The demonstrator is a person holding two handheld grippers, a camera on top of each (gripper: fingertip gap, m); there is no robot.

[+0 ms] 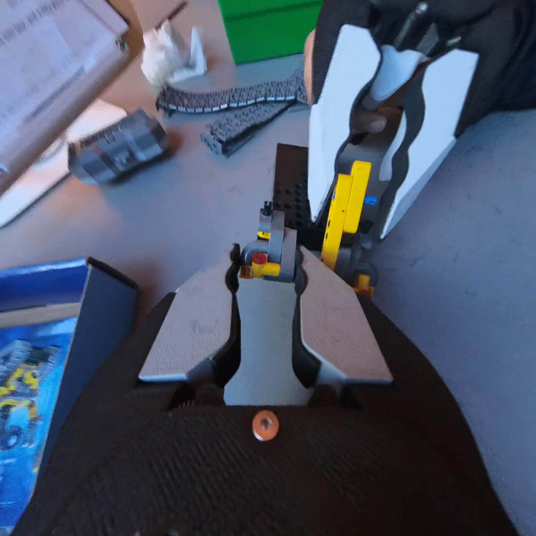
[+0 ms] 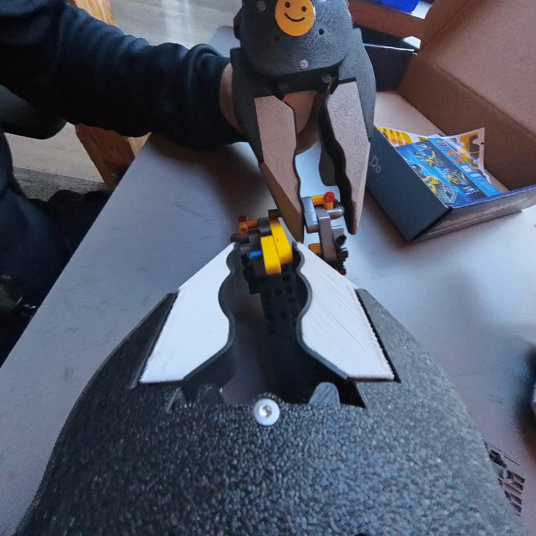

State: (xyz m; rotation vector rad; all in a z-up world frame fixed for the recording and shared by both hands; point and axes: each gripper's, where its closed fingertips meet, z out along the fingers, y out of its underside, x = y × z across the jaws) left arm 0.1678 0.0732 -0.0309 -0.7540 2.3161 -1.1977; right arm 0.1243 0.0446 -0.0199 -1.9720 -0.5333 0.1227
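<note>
1. Brick-built model (image 2: 272, 255), a small assembly of black, yellow and grey toy-building beams, is sitting out on the grey tabletop (image 2: 121, 255), set in from the edge that is running diagonally past the person's dark sleeve (image 2: 116, 87).

2. Its two ends are being pinched at once, seemingly so one half is braced while the other is worked.
   - The right gripper (image 2: 266, 249), white-fingered, is clenching on the yellow-and-black section (image 1: 348, 200), its tips closed either side of the yellow beams with the black perforated base (image 2: 278, 307) running back between the fingers.
   - The left gripper (image 1: 266, 261), tan-fingered, is clenching on the grey bent arm piece (image 1: 280, 249) that is carrying a red stud and yellow connector, coming at it from the opposite side.

3. The two grippers are standing tip to tip, nearly touching, so there is little slack between them; any twist would be passing straight through the model.

4. Room around them:
   - A blue printed box (image 1: 37, 348) is lying just beside the left gripper, toward the brown cardboard carton (image 2: 478, 72) at that side of the tabletop.
   - Dark grey track links (image 1: 232, 98) and a blurred grey block (image 1: 116, 148) are lying well apart, beyond the model, with a green box (image 1: 269, 29) behind them.
   - Toward the diagonal edge, bare tabletop is lying open beside the model.
</note>
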